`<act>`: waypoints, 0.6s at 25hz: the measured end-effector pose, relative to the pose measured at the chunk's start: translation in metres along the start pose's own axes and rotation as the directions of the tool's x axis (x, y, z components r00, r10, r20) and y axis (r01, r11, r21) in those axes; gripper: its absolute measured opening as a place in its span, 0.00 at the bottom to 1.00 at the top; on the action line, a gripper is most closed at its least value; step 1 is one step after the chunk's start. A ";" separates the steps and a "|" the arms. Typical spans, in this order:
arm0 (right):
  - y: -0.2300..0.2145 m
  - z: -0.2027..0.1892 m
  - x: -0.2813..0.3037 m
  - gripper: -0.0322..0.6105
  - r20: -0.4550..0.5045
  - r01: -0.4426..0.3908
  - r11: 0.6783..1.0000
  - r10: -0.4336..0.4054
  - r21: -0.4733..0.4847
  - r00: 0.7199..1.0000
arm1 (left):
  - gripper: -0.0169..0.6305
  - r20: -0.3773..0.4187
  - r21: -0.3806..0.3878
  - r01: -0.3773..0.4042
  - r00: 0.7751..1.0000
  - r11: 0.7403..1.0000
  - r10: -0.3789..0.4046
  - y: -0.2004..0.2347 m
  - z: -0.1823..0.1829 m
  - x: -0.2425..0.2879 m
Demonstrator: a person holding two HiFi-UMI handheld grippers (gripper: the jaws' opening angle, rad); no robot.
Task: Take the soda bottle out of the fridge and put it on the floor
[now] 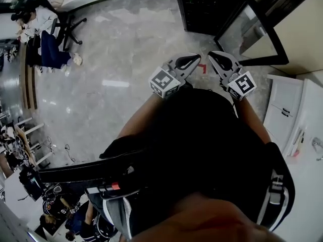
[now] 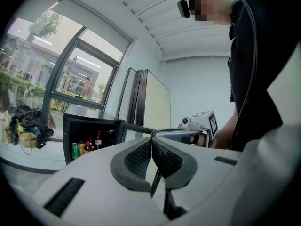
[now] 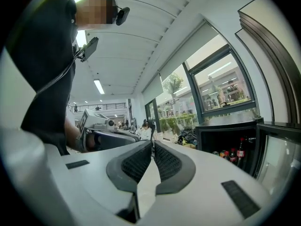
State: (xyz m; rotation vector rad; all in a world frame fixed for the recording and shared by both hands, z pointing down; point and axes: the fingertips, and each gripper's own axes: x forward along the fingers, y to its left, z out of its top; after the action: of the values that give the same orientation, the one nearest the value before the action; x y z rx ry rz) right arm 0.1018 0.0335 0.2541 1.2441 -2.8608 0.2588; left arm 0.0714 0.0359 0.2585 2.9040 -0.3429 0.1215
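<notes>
Left tongs [image 2: 151, 144], right tongs [image 3: 153, 145]: both closed tight, empty, well short of fridge [image 1: 209, 9]. Door [image 1: 252, 34] open. Soda bottle [image 3: 241, 149] upright inside fridge, beside cans [image 2: 75, 149]. Likely best: close in, open one tongs, grip bottle body, spare neighbours.

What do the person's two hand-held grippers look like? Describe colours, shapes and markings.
The left hand-held gripper and right hand-held gripper match: light grey bodies, curved black pads with a mesh texture, and a white cube bearing black square markers. The person wears a black top.
</notes>
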 end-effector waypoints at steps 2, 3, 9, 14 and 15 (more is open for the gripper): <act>-0.010 0.000 0.022 0.07 -0.009 0.014 1.000 -0.014 0.004 1.000 | 0.03 0.001 0.008 0.016 1.000 1.000 -0.016 0.026 0.004 -0.003; -0.015 0.000 0.033 0.07 -0.012 0.022 1.000 -0.022 0.005 1.000 | 0.03 0.004 0.012 0.023 1.000 1.000 -0.023 0.039 0.007 -0.004; -0.046 0.000 0.081 0.07 -0.032 0.107 0.994 -0.106 0.025 0.994 | 0.03 0.004 0.034 0.053 0.999 0.998 -0.053 0.102 0.015 -0.011; -0.070 -0.006 0.102 0.07 -0.045 0.134 0.990 -0.133 0.032 0.990 | 0.03 0.005 0.036 0.044 0.999 0.998 -0.044 0.138 0.017 -0.002; -0.076 -0.008 0.106 0.07 -0.051 0.134 0.990 -0.132 0.033 0.990 | 0.03 0.010 0.030 0.037 0.999 0.999 -0.037 0.144 0.019 0.001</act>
State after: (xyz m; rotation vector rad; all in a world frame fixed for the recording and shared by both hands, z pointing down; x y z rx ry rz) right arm 0.0837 -0.0928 0.2815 1.4074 -2.7293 0.3343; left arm 0.0392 -0.1057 0.2695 2.9395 -0.2913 0.1064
